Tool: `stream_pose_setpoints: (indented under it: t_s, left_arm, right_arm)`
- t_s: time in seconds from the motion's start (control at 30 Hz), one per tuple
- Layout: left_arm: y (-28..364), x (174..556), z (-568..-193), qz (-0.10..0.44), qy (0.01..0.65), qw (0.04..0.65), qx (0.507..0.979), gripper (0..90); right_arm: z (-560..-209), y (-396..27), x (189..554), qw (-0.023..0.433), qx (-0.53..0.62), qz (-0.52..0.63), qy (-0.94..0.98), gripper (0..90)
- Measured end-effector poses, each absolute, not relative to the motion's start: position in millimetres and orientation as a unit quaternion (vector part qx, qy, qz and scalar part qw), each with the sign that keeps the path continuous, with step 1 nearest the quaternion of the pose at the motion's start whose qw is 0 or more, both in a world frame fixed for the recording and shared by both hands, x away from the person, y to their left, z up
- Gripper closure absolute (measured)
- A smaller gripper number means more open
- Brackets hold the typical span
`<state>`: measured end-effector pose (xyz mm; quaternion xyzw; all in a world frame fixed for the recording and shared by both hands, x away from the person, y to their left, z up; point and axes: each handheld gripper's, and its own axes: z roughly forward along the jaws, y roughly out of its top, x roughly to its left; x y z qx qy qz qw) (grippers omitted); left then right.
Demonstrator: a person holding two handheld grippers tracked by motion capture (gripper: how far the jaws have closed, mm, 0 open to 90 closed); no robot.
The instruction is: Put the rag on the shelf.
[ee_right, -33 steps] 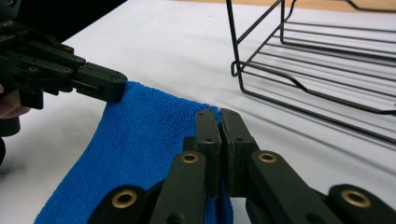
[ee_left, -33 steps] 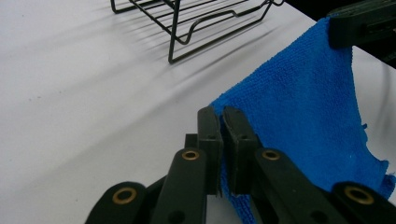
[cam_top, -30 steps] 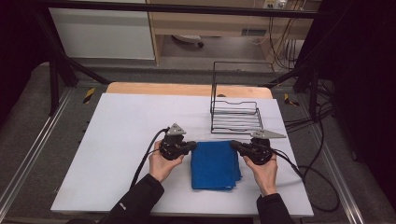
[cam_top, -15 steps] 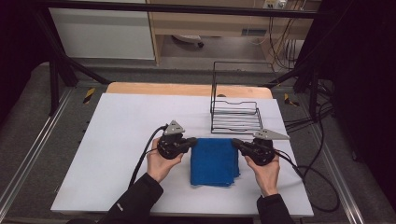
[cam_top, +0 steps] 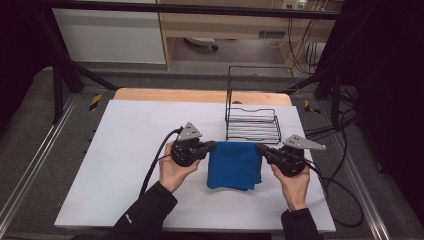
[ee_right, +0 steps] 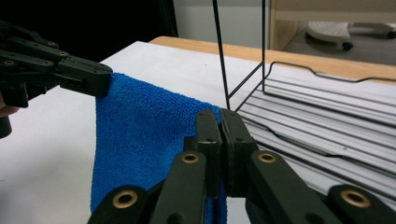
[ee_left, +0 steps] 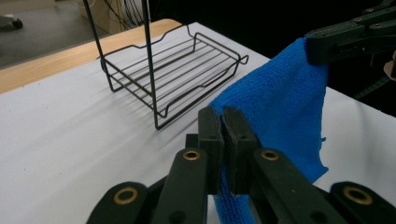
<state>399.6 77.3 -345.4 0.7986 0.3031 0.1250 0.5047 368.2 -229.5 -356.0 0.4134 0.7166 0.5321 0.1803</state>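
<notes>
A blue cloth [cam_top: 234, 164] hangs folded between the two grippers over the white table. My left gripper [cam_top: 213, 145] is shut on the cloth's far left corner. My right gripper [cam_top: 259, 148] is shut on its far right corner. In the left gripper view the black jaws [ee_left: 222, 122] pinch the blue cloth [ee_left: 280, 107], and the other gripper holds the opposite corner at the upper right. In the right gripper view the jaws [ee_right: 220, 122] clamp the cloth [ee_right: 140, 130], which sags down toward the table.
A black wire rack [cam_top: 251, 117] with a tall back frame stands just beyond the cloth. The white table sheet [cam_top: 115, 150] spreads wide to the left. A wooden table edge [cam_top: 170, 95] runs along the back. Cables [cam_top: 340, 185] trail off at the right.
Both grippers have risen and moved away from the person toward the rack, lifting the cloth's far edge off the table. The cloth now hangs between them instead of lying flat.
</notes>
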Motion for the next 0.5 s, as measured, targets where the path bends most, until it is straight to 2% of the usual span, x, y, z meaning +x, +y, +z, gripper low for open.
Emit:
stream_pose_setpoints:
  t_s: [0.5]
  left_arm:
    - [75, 396, -320, 0.138, 0.288, 0.528, 0.787, 86.7]
  right_arm:
    - [-333, -233, 362, 0.210, 0.401, 0.547, 0.704, 88.1]
